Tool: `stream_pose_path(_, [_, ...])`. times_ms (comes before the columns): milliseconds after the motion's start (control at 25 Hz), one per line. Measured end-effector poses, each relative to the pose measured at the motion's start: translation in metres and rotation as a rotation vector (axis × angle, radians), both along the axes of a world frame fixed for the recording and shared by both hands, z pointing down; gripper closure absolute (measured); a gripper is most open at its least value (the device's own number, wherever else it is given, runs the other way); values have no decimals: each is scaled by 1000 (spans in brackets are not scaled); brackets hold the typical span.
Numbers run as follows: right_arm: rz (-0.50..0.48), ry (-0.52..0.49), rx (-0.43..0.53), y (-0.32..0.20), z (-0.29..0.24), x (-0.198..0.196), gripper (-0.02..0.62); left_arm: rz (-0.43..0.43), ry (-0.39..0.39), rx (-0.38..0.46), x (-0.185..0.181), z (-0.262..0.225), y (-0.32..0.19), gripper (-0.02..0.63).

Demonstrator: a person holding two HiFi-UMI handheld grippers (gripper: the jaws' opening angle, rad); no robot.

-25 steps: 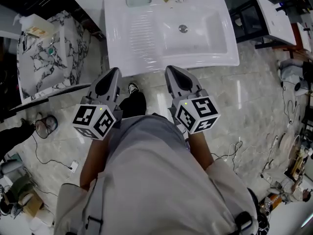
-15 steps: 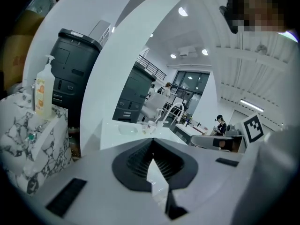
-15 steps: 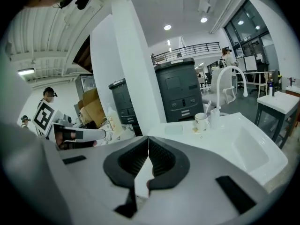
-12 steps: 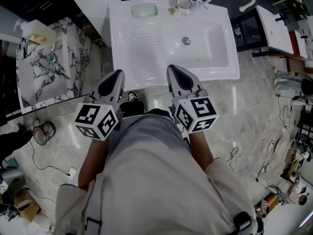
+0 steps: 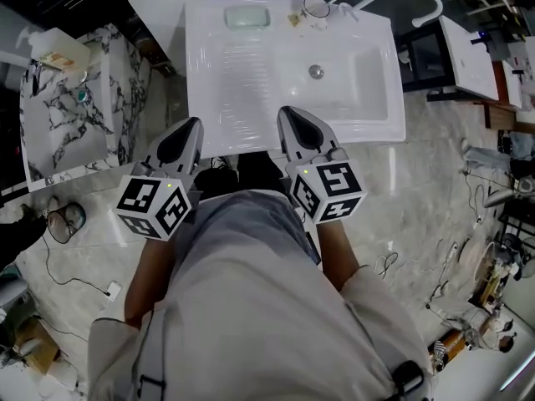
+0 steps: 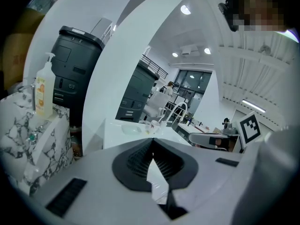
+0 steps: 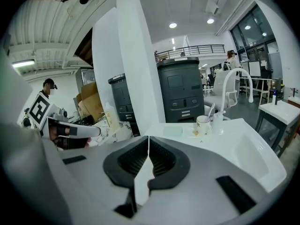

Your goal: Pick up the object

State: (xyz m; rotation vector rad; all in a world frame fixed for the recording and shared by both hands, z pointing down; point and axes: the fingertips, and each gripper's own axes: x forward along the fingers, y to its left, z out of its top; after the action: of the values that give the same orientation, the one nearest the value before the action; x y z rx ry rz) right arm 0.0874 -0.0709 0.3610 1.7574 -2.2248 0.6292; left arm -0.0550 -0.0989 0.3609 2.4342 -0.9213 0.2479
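Marble floor (image 5: 435, 165) surrounds the white sink (image 5: 242, 82) directly ahead of you. Your left claw (image 5: 190, 126) and right claw (image 5: 290, 114) sit side by side at the sink's front edge, each with its jaws together and nothing between them. A cup (image 5: 316, 7) stands at the sink's back rim, well beyond both claws and slightly right of the right claw.

The marble floor (image 5: 435, 165) is gleaming around the white sink (image 5: 251, 73); a marbled cabinet (image 5: 67, 132) is standing left of it.
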Motion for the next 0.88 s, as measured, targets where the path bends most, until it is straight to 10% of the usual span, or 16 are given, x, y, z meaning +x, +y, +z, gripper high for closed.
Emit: stream_pose_path(880, [-146,58,-19,-82,6,36,574,-88,18,-18,38,6,-55,604])
